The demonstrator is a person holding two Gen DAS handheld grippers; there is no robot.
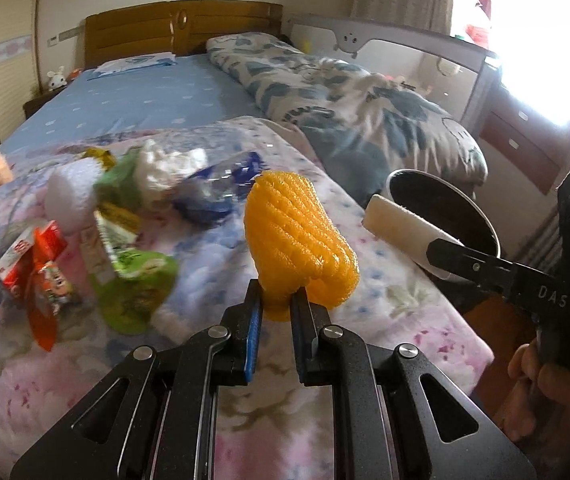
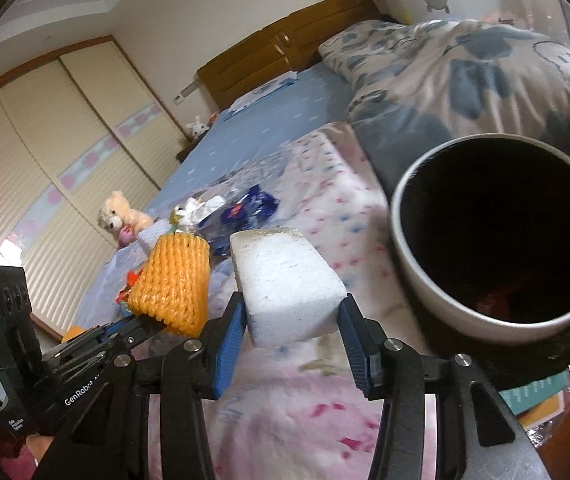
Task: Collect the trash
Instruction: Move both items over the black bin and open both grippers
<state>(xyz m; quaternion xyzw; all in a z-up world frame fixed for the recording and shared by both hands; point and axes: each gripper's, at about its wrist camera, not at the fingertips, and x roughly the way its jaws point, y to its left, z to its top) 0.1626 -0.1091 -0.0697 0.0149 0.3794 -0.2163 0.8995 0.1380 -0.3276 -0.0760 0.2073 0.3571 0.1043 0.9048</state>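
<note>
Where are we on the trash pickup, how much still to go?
Done: cannot tell, the bin interior is dark. In hand: left tool grips orange foam net; right tool holds white foam block near the bin. Left: wrapper pile on the bed.

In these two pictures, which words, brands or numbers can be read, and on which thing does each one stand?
"DAS": on the black right gripper, which holds the white foam block, left wrist view.
"GenRobot": on the black left gripper, which holds the orange foam fruit net, right wrist view; the letters after it are cut off.
Small white print lower on that gripper's body: too small to read.
Red and green snack wrappers on the floral blanket: print too blurred.
</note>
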